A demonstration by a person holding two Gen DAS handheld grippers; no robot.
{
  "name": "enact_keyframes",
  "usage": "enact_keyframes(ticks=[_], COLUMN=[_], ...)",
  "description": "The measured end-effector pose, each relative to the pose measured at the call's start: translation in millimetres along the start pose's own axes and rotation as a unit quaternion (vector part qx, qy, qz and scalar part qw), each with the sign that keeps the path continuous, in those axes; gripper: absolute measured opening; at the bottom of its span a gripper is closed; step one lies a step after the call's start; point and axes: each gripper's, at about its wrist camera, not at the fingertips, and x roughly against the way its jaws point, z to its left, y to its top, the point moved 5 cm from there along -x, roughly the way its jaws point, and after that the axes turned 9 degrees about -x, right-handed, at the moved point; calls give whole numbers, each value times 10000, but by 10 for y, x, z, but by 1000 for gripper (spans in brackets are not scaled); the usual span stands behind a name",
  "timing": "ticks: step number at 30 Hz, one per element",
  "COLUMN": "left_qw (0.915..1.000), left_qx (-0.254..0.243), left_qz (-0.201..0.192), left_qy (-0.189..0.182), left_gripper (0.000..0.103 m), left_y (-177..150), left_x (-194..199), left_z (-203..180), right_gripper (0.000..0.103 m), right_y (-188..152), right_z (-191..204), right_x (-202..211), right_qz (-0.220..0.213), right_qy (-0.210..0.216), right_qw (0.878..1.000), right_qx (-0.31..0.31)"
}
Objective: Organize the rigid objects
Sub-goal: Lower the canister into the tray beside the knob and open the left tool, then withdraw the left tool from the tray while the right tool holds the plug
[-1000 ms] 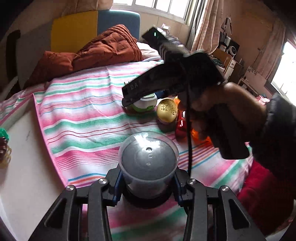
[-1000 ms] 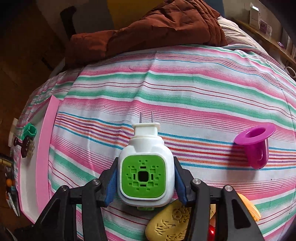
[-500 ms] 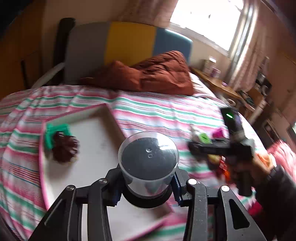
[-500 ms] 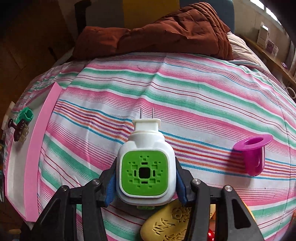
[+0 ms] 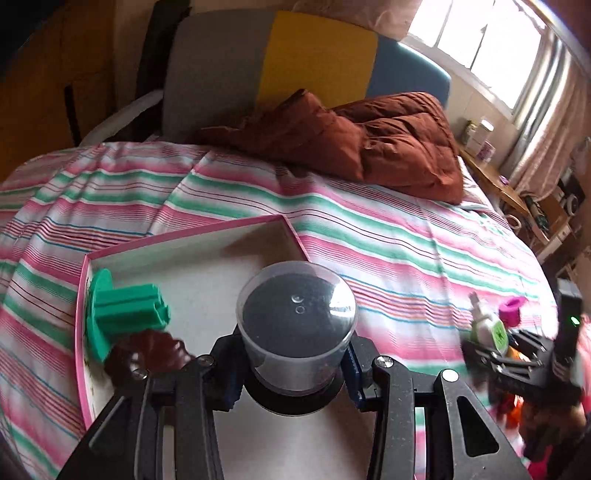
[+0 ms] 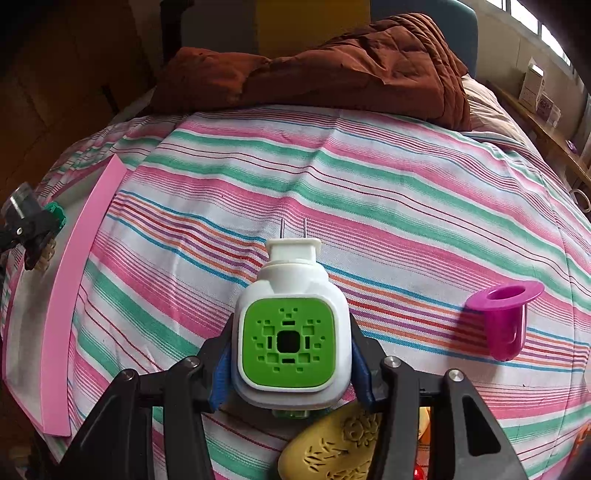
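- A home bedroom: a bed point(image 5: 369, 229) fills both views, spread with a sheet striped in pink, green and white.
- A rumpled rust-brown quilt point(image 5: 354, 144) lies heaped along the bed's far edge.
- Behind the quilt stands a padded headboard point(image 5: 269, 70) in grey, yellow and blue panels.
- A window point(image 5: 480, 33) with pale curtains point(image 5: 546, 110) lets daylight in at the far right corner.
- A wooden shelf point(image 6: 543, 122) runs along the bed's right edge, carrying small boxes and jars.
- Small household plastic items lie on the sheet, among them a purple cup point(image 6: 506, 321) near the right edge.
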Motion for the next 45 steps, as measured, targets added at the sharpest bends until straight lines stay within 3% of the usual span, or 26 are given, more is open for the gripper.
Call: enact_keyframes(ticks=[6, 9, 11, 16, 19, 24, 34, 45], left_qw=[9993, 9977, 9978, 9977, 9963, 9967, 9974, 9960], left_qx=[-147, -409, -390, -406, -425, -104, -191, -215], left_qz=[206, 139, 105, -159, -406, -602, -110, -155], left_qy=[292, 528, 533, 529, 632, 525, 690, 857], left_gripper=[45, 57, 60, 71, 72, 75, 76, 79], left_y=[59, 78, 98, 143, 110, -203, -997, -1187], left_x=[-232, -276, -262, -1, 276, 698, 947, 1066], left_z=[67, 65, 91, 95, 104, 182, -9, -128], right_gripper=[53, 53, 53, 53, 53, 53, 53, 53], right_y=[8, 11, 14, 15, 8, -1, -14, -29], right_z=[9, 13, 13, 15, 17, 31, 43, 61], right_x=[-9, -14, -15, -17, -16, -19, -16, -17], right_qz=[-3, -10, -12, -27, -60, -147, -279, -396], right_qy=[3, 9, 9, 5, 1, -62, -92, -174], right_qw=[10000, 10000, 10000, 10000, 10000, 9998, 9994, 9987], right_qx=[31, 26, 19, 21, 44, 140, 209, 254])
